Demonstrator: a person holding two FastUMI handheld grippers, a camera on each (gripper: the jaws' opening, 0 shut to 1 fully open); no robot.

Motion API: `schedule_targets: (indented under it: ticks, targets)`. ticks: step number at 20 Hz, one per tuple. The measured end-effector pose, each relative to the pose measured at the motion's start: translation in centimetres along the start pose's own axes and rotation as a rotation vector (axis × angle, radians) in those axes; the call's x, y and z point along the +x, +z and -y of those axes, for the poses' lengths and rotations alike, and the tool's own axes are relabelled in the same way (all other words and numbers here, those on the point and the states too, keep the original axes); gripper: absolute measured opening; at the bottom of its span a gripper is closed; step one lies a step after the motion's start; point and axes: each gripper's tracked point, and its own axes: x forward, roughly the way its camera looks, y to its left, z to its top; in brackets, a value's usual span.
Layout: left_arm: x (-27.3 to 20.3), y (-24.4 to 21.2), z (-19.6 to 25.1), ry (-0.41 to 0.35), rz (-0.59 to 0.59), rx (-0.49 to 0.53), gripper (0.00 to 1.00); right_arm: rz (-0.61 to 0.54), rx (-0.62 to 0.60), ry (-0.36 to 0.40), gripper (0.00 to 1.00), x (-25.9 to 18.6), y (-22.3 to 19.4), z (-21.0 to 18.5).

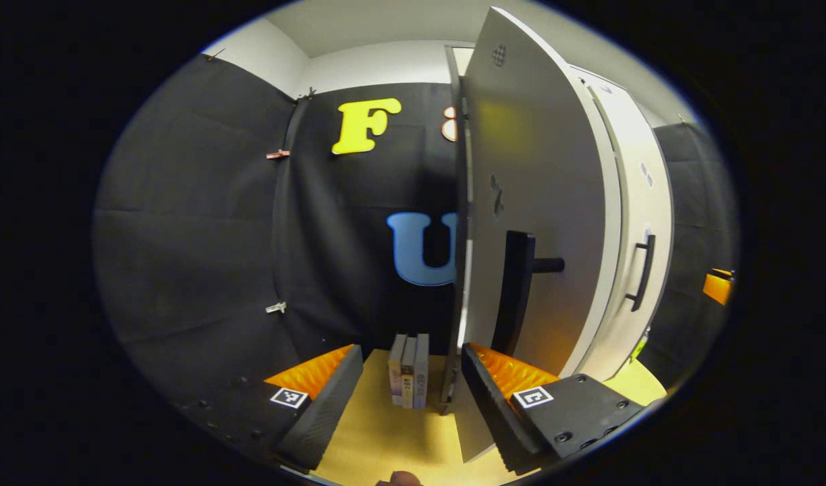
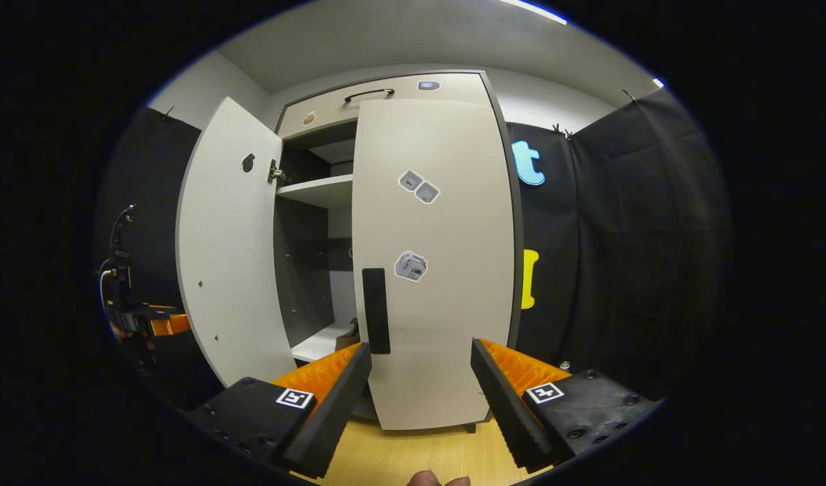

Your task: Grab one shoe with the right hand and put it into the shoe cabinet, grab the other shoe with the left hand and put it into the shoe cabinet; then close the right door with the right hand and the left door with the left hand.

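Right gripper view: right door [image 2: 433,270] shut, left door [image 2: 227,250] ajar; both grippers wide, empty; left gripper [image 1: 406,391] risked slipping off door edge.

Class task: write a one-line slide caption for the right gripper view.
Open right gripper faces grey shoe cabinet's nearly closed right door; left door stands open.

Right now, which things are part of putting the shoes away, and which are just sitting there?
Part of the job:
- shoe cabinet
- left door, swung wide open
- right door, closed or nearly so
- shoe, dark shape on the bottom shelf
- left tongs and right tongs, both open and empty

Just sitting there:
- boxes standing on the floor
- stickers on the right door
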Motion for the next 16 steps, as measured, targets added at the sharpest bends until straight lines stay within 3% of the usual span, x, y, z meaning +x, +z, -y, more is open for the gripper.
schedule_targets:
  ticks: [4,9,16]
  targets:
    - [0.1,1.4,3.0,-0.035,0.028,0.038,0.95,0.003,-0.003,0.006,0.98,-0.1,0.2,0.6]
    - [0.4,1.1,6.2,-0.083,0.02,-0.048,0.95,0.001,-0.002,0.002,0.98,-0.1,0.2,1.8]
    - [2.5,1.8,10.9,-0.114,0.029,-0.057,0.95,0.008,0.02,-0.005,0.98,-0.4,0.4,3.5]
